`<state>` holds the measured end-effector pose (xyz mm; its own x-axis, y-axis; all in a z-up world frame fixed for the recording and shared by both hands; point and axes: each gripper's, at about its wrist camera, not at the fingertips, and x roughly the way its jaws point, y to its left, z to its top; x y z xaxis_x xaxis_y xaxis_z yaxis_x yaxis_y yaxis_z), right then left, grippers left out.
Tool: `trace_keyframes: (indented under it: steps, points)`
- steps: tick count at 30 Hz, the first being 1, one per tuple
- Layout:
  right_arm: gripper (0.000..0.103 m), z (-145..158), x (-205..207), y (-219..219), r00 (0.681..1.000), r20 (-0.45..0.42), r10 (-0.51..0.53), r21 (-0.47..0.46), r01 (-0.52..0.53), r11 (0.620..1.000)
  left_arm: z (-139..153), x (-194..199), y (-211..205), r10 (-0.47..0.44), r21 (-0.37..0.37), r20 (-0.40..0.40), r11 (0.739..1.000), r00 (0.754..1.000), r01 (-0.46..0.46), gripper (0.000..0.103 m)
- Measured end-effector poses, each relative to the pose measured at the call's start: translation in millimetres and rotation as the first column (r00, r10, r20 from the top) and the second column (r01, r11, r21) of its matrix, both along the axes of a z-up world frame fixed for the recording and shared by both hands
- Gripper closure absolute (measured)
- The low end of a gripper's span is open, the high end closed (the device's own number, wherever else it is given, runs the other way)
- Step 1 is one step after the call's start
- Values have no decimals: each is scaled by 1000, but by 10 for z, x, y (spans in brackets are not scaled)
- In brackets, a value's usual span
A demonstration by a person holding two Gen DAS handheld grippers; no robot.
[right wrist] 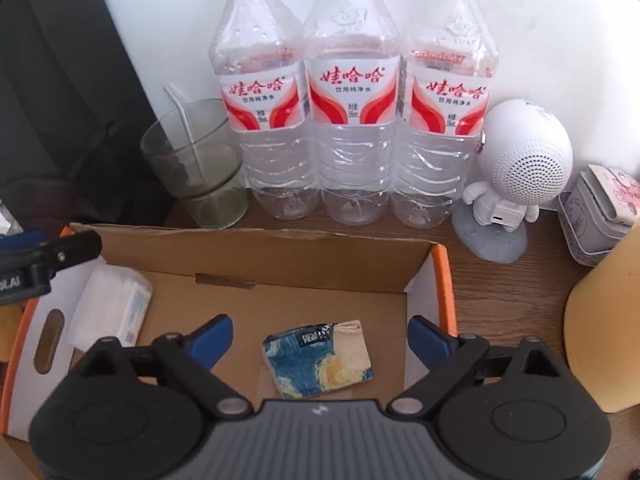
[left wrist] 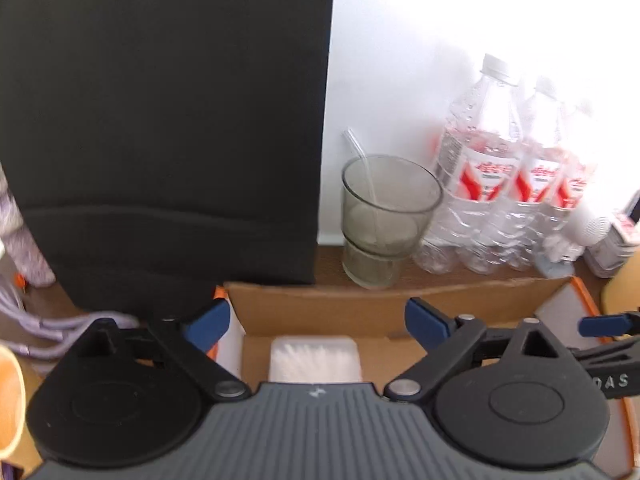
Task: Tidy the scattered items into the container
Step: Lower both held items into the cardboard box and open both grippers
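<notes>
Both tongs hang over an open cardboard box [right wrist: 280, 256] that sits on a brown wooden worktop [right wrist: 516, 280]. The left tongs [left wrist: 316, 322] stand wide apart with nothing between the blue pads; below the gap a white packet [left wrist: 316, 358], which looks like a pack of cotton swabs though the view is soft, lies on the box floor near the left wall. In the right wrist view the same white packet [right wrist: 110, 306] lies at the box's left side, beside a white flap with an oval handle slot [right wrist: 48, 338].

The right tongs [right wrist: 320, 334] are also spread wide and grip nothing. Between and just beyond their pads a small pouch [right wrist: 318, 358] printed in swirling blue and yellow lies flat on the box floor, towards the right half, clear of both pads. The left tongs' black arm and blue fingertip [right wrist: 24, 240] reach in over the box's left edge.

Behind the box, against a white wall, stand a smoky glass [right wrist: 196, 168] holding a clear straw, three clear water bottles [right wrist: 352, 92] with red and white labels, and a white astronaut-shaped speaker [right wrist: 516, 164] on a grey base. A small tin [right wrist: 596, 216] and a yellow object [right wrist: 604, 320] are at the right. A black panel [left wrist: 160, 120] fills the left of the left wrist view.
</notes>
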<state>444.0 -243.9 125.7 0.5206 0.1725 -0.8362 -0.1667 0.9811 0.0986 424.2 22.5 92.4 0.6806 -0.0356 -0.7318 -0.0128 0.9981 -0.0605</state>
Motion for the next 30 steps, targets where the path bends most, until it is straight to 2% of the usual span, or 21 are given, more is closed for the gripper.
trace_keyframes:
  steps: [3, 5, 8, 9, 11, 15, 19, 21, 22, 24, 25, 27, 30]
  points:
    - [9, 110, -73, -41, 997, -73, -18, 32, 21, 999, 99, -139, -65, -35, 30, -39, 999, 999, 36, 0]
    - [9, 129, -124, -10, 987, -160, -12, 20, 16, 1000, 125, -220, -97, -31, 46, -112, 998, 993, 36, 0]
    - [9, 163, -234, 11, 968, -248, -31, 0, 32, 999, 74, -295, -147, -12, 49, -292, 998, 956, 28, 0]
    - [9, 181, -274, 5, 962, -272, -39, 4, 42, 999, 67, -338, -161, -4, 56, -324, 998, 946, 23, 0]
    - [9, 239, -363, -14, 954, -295, -51, 18, 59, 998, 102, -463, -162, 3, 57, -332, 998, 943, 16, 0]
    - [9, 392, -575, -32, 959, -276, -68, -3, 70, 998, 204, -698, -85, 17, 9, -354, 1000, 935, -14, 0]
    - [9, 573, -826, 5, 972, -226, -60, -10, 59, 998, 416, -910, -119, 32, 16, -282, 999, 959, -29, 0]
    - [9, 698, -969, 20, 984, -164, -71, -15, 69, 997, 537, -1025, -168, 44, 41, -224, 999, 974, -35, 0]
    - [9, 762, -1063, 17, 991, -111, -78, -6, 77, 997, 596, -1110, -194, 48, 56, -167, 998, 985, -39, 0]
    - [8, 855, -1300, 28, 996, 14, -87, 14, 87, 996, 712, -1418, -183, 62, 61, 26, 996, 998, -63, 0]
    - [7, 867, -1429, 41, 994, 81, -80, 15, 79, 997, 725, -1597, -166, 68, 52, 124, 996, 990, -75, 0]
    - [7, 838, -1670, 48, 979, 190, -73, 15, 71, 997, 691, -1898, -133, 66, 7, 256, 998, 964, -70, 0]
    - [7, 743, -1975, -19, 946, 309, -95, 86, 72, 994, 589, -2140, -100, 66, -64, 307, 997, 949, -49, 0]
